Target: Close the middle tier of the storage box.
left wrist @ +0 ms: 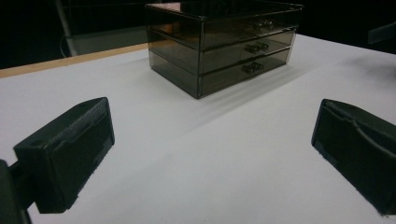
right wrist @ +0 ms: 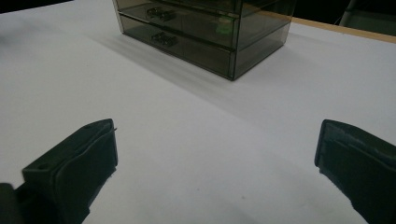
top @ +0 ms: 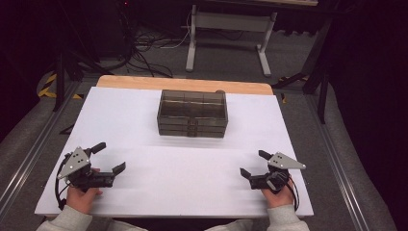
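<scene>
The smoked drawer box [top: 192, 113] stands in the middle of the white counter [top: 120, 120], toward its far edge, with its three drawers facing the person. The left gripper [top: 111, 157] and the right gripper [top: 254, 163] both rest near the front edge, well apart from the box, each with jaws spread wide and holding nothing. To begin well, I would bring one gripper straight to a small drawer handle [left wrist: 252, 67] and let the other steady the box, because such a light box probably slides when pulled.
</scene>
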`<act>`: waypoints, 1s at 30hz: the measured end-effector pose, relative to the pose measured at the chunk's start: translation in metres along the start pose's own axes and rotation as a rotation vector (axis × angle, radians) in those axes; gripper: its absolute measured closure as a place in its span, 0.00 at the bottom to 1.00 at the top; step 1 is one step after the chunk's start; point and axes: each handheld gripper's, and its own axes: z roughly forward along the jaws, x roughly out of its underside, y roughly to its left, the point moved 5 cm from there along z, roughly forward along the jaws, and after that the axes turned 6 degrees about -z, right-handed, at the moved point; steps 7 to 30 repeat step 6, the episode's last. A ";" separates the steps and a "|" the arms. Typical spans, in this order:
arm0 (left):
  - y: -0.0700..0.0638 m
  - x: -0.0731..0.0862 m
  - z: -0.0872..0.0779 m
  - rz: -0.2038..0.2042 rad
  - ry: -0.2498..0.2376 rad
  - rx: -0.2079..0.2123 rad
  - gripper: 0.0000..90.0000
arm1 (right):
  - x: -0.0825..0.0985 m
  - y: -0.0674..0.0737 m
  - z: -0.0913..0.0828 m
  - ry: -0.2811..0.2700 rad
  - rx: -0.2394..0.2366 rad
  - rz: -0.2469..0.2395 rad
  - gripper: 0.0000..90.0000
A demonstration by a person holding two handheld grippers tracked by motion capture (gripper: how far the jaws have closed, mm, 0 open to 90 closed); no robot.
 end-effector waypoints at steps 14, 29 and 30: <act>0.000 0.000 0.000 0.015 0.009 -0.012 0.00 | -0.001 0.000 0.000 0.000 0.001 -0.011 0.00; 0.000 0.000 0.000 0.015 0.009 -0.012 0.00 | -0.001 0.000 0.000 0.000 0.001 -0.011 0.00; 0.000 0.000 0.000 0.015 0.009 -0.012 0.00 | -0.001 0.000 0.000 0.000 0.001 -0.011 0.00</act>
